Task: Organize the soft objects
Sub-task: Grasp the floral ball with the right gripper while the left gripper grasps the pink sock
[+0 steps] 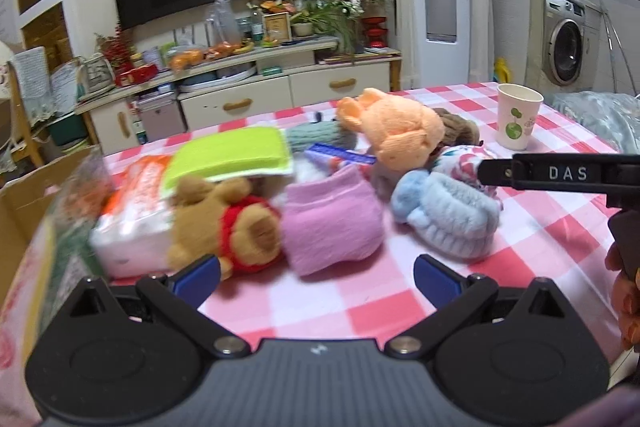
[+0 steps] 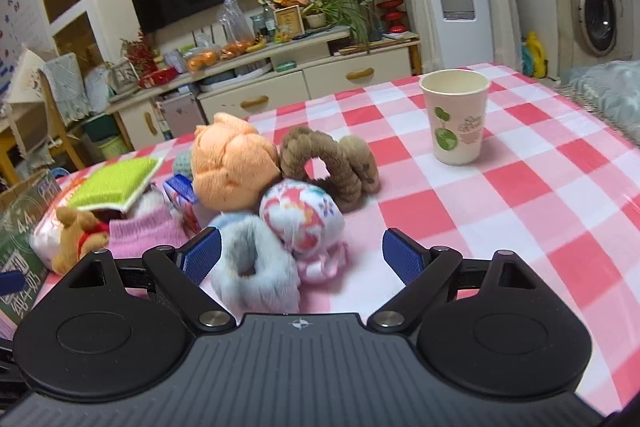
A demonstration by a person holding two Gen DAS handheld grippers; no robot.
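L gripper (image 1: 317, 277): fingers spread wide, nothing between them, over the checked table (image 1: 320, 311). At its 12 o'clock lies a pink sock (image 1: 332, 223); at 11, a bear toy w/ red shirt (image 1: 230, 223) against a tissue pack (image 1: 134, 215) topped by a green sponge (image 1: 230, 155). At 1 o'clock, a pale blue scrunchie (image 1: 448, 211); behind it an orange plush (image 1: 394, 129).

R gripper (image 2: 302, 253): fingers also wide apart, holding nothing; the blue scrunchie (image 2: 256, 267) sits just inside the L finger, prob. touching, view blurred. Floral cloth ball (image 2: 302, 215) at 12, brown scrunchie (image 2: 320, 163) beyond, paper cup (image 2: 456, 119) at 1 o'clock, well apart.
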